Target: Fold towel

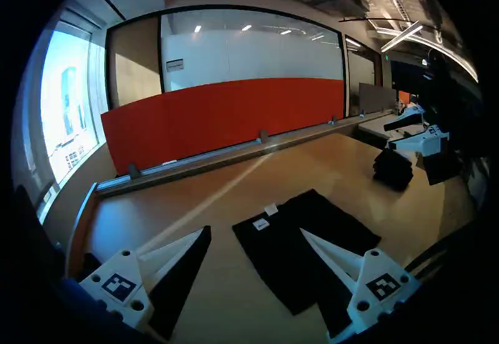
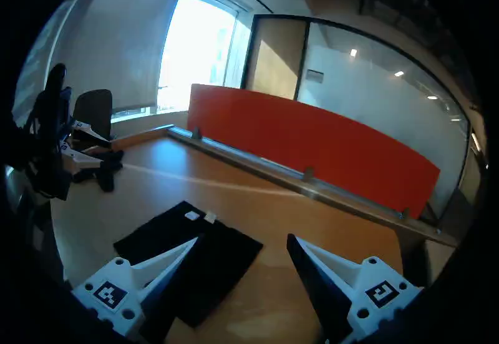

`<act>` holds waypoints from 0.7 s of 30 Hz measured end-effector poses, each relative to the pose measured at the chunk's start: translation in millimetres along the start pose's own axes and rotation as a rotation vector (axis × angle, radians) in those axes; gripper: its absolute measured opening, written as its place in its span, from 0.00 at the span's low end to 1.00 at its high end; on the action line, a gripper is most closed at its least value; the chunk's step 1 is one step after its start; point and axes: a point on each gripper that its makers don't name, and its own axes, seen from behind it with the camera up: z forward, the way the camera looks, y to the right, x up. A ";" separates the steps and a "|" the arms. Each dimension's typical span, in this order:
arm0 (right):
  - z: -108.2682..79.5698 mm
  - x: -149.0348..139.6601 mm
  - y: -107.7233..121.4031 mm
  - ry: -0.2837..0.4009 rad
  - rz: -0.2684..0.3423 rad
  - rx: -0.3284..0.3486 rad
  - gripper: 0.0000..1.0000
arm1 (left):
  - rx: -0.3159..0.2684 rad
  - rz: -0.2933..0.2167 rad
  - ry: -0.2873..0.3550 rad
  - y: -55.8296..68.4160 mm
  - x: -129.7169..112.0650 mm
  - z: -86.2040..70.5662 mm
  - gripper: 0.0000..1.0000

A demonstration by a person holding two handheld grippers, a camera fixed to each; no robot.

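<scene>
The left gripper [image 1: 254,230] is held with its fingers wide apart and nothing between them, and so is the right gripper [image 2: 243,238]. The black towel [image 1: 280,263] is laid flat on the wooden table [image 1: 349,169], at five o'clock in the left gripper view and at seven o'clock in the right gripper view.
</scene>
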 end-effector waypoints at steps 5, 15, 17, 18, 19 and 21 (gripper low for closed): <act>6.3 -23.5 -9.5 -0.038 -0.013 0.023 1.00 | -0.048 0.014 -0.046 17.5 -26.8 8.2 0.94; 18.6 -75.5 -31.5 -0.117 -0.023 0.070 1.00 | -0.097 0.043 -0.131 40.0 -77.2 22.9 0.94; 21.2 -84.9 -34.8 -0.130 -0.019 0.076 1.00 | -0.105 0.044 -0.147 43.5 -85.8 25.6 0.94; 22.6 -90.3 -36.6 -0.137 -0.017 0.079 1.00 | -0.110 0.045 -0.156 45.5 -90.8 27.1 0.94; 24.1 -95.4 -38.0 -0.145 -0.016 0.082 1.00 | -0.115 0.046 -0.165 47.1 -95.7 28.2 0.94; 27.2 -106.2 -41.1 -0.161 -0.016 0.087 1.00 | -0.125 0.048 -0.185 50.5 -106.2 30.7 0.94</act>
